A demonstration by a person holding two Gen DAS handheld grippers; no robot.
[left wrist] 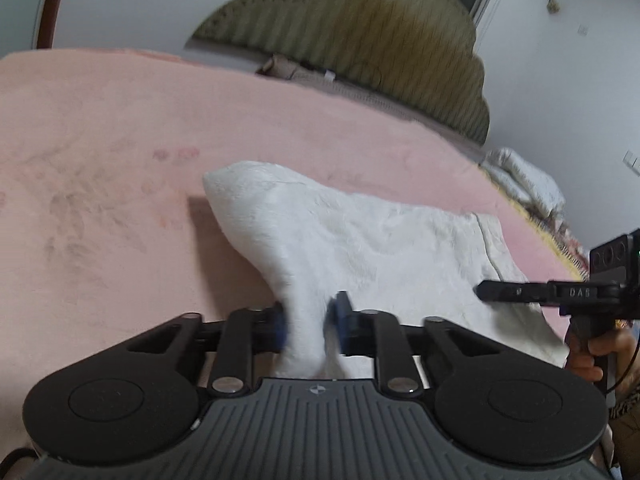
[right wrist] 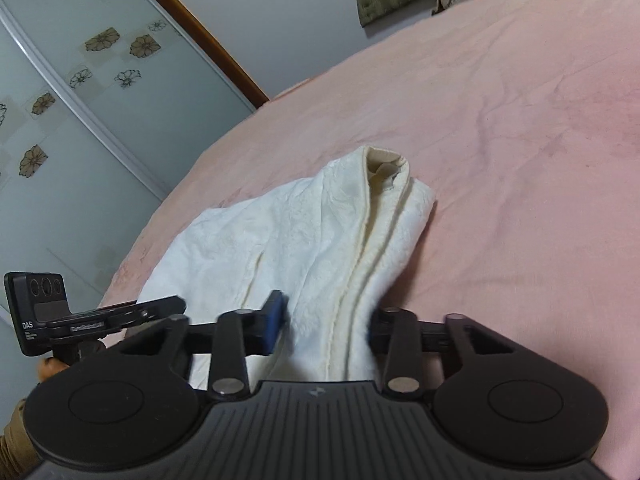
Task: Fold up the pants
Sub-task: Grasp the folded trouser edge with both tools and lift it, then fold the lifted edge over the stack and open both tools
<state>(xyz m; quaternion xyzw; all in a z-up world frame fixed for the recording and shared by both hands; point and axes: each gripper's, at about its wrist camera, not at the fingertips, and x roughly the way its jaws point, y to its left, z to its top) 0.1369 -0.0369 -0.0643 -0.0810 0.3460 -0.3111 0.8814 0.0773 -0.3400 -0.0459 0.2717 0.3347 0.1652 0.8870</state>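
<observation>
The white pants lay on the pink bed, partly lifted at the near edge. The left hand-held gripper was clenched on a bunched fold of them. The right hand-held gripper pinched their cream-coloured seam edge between its blue pads.

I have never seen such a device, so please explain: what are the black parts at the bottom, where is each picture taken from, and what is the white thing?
No robot here: a person holds one hand-held gripper in each hand. Each picture comes from a camera on one gripper, looking forward along its jaws. The left gripper pinches a bunched part of the white pants. The right gripper has the pants' folded edge between its jaws. The pants lie on a pink blanket covering a bed. A green headboard stands behind.
</observation>
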